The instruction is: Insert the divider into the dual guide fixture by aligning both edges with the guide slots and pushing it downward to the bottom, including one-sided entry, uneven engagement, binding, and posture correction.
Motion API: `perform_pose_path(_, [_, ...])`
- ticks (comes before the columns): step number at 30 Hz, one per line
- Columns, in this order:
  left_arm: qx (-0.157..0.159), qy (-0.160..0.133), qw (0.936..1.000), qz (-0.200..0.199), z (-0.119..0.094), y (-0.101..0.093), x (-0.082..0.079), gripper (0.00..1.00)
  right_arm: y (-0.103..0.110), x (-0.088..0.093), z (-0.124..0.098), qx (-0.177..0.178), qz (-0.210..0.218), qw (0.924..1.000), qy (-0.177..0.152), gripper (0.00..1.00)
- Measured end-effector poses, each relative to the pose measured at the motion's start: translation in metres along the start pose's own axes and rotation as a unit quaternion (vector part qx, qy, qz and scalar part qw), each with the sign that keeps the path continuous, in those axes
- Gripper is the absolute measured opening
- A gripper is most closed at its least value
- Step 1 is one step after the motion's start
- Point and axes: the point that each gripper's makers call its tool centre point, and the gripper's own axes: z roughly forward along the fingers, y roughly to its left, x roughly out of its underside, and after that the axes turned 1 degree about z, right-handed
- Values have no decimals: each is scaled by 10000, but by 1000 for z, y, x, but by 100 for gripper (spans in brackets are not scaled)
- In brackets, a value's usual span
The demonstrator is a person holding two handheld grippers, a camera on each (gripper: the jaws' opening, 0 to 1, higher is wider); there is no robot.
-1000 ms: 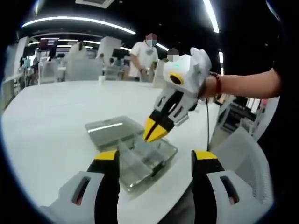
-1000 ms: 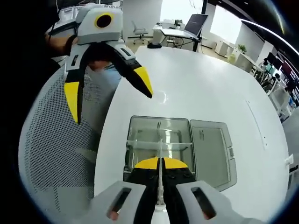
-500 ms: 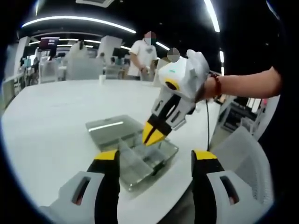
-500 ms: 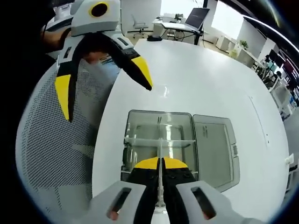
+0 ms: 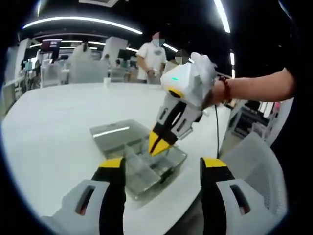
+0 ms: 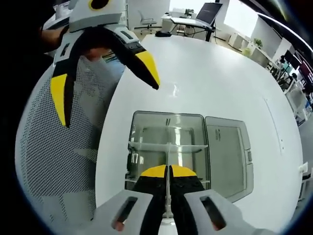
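Right gripper (image 6: 167, 171) clamped on thin clear divider (image 6: 167, 193), edge-on, above transparent rectangular fixture (image 6: 146, 128); slot engagement unclear. Left gripper (image 6: 105, 73) spread wide, empty.

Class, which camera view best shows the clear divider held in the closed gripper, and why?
The right gripper view: the divider stands edge-on between the right gripper jaws, above the clear box and its cross partition. The left gripper view shows the right gripper tips over the box, but the divider there is hard to make out.
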Motion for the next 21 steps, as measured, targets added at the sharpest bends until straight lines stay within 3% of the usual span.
perform_pose_path(16, [-68, 65, 9999, -87, 1, 3, 3, 58, -1, 2, 4, 103, 152, 9998, 29, 0])
perform_pose_path(21, [-161, 116, 9997, -140, 0, 7, 6, 58, 1, 2, 5, 166, 383, 9990, -137, 0])
